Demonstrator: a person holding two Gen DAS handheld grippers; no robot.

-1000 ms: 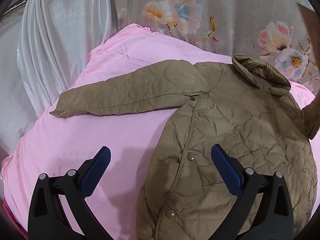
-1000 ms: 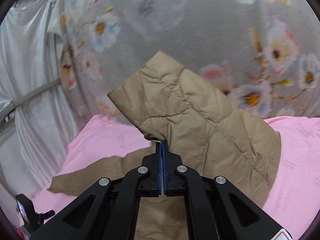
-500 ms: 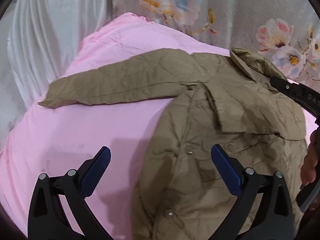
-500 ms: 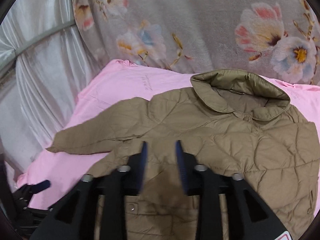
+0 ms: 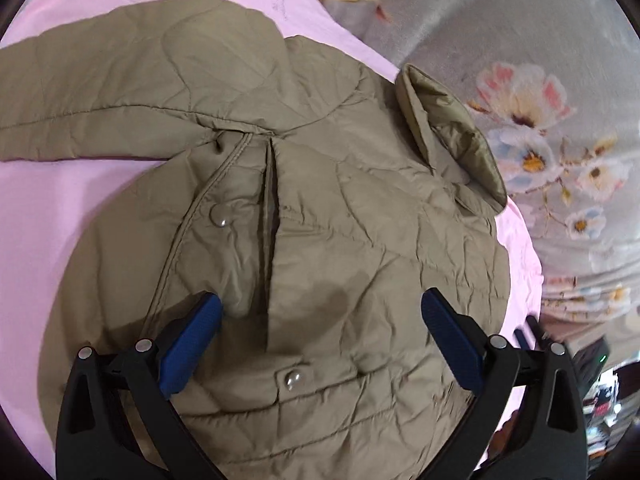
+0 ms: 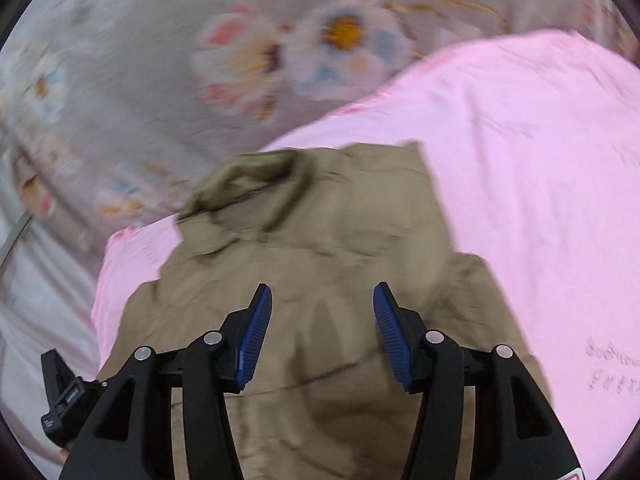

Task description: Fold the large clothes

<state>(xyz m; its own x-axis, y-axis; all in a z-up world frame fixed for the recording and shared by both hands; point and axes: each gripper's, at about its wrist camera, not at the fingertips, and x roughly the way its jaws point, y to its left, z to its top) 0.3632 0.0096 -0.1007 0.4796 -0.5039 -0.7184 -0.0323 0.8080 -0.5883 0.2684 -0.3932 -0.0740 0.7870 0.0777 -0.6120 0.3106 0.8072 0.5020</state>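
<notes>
An olive quilted jacket (image 5: 360, 240) lies flat on a pink sheet (image 5: 60, 240). Its left sleeve (image 5: 100, 100) stretches out to the left. Its right sleeve is folded across the chest, and the collar (image 5: 448, 128) stands at the far end. My left gripper (image 5: 320, 328) is open and empty, close above the jacket's front. My right gripper (image 6: 322, 328) is open and empty above the same jacket (image 6: 320, 248), which looks blurred in the right wrist view.
A grey flowered cloth (image 5: 540, 80) hangs behind the pink sheet (image 6: 540, 160). White drapery (image 6: 32, 280) is at the left in the right wrist view. The other gripper's black body (image 6: 64, 400) shows at the lower left there.
My right gripper let go of the right sleeve, which now lies folded over the chest, and opened wide. My left gripper moved forward and right over the jacket, staying open.
</notes>
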